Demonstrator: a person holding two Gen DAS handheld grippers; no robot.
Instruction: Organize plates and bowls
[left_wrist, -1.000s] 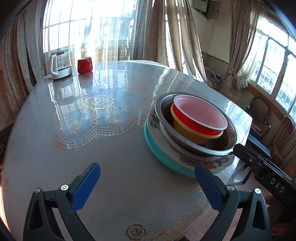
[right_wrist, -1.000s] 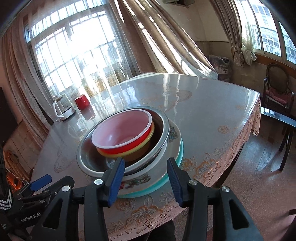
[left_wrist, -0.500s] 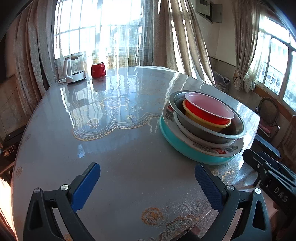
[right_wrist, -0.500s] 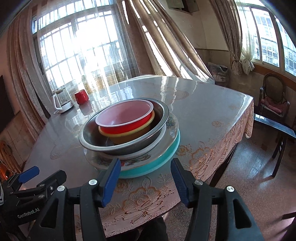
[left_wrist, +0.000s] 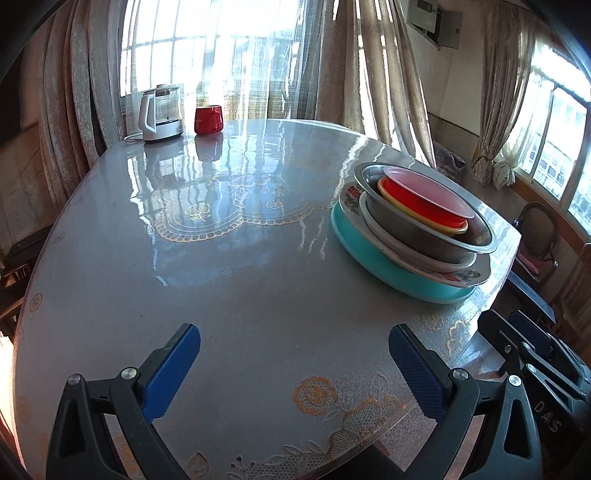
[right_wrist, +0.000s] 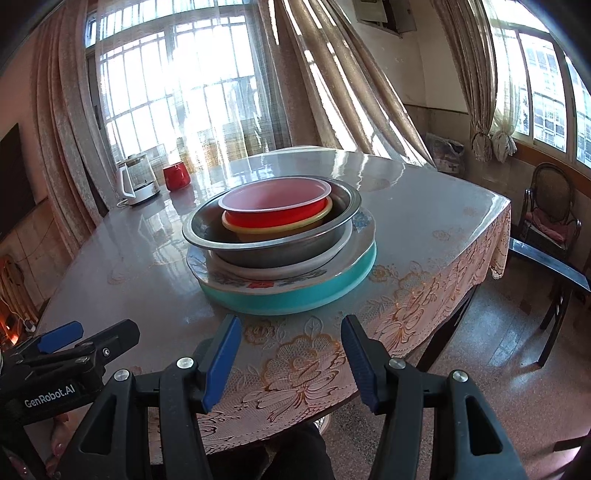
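Dishes nested in one stack near table (right_wrist: 424, 221) edge: teal plate (right_wrist: 295, 295) at bottom, patterned plate (right_wrist: 258, 284), what looks like a white dish, metal bowl (right_wrist: 273, 251), yellow bowl (right_wrist: 258, 230), red bowl (right_wrist: 273, 206) on top. Left gripper (left_wrist: 293, 363) released, holding nothing; right gripper (right_wrist: 291, 356) likewise spread, just short of the stack. Kettle (left_wrist: 160, 112) and red mug (left_wrist: 208, 119) at far side.
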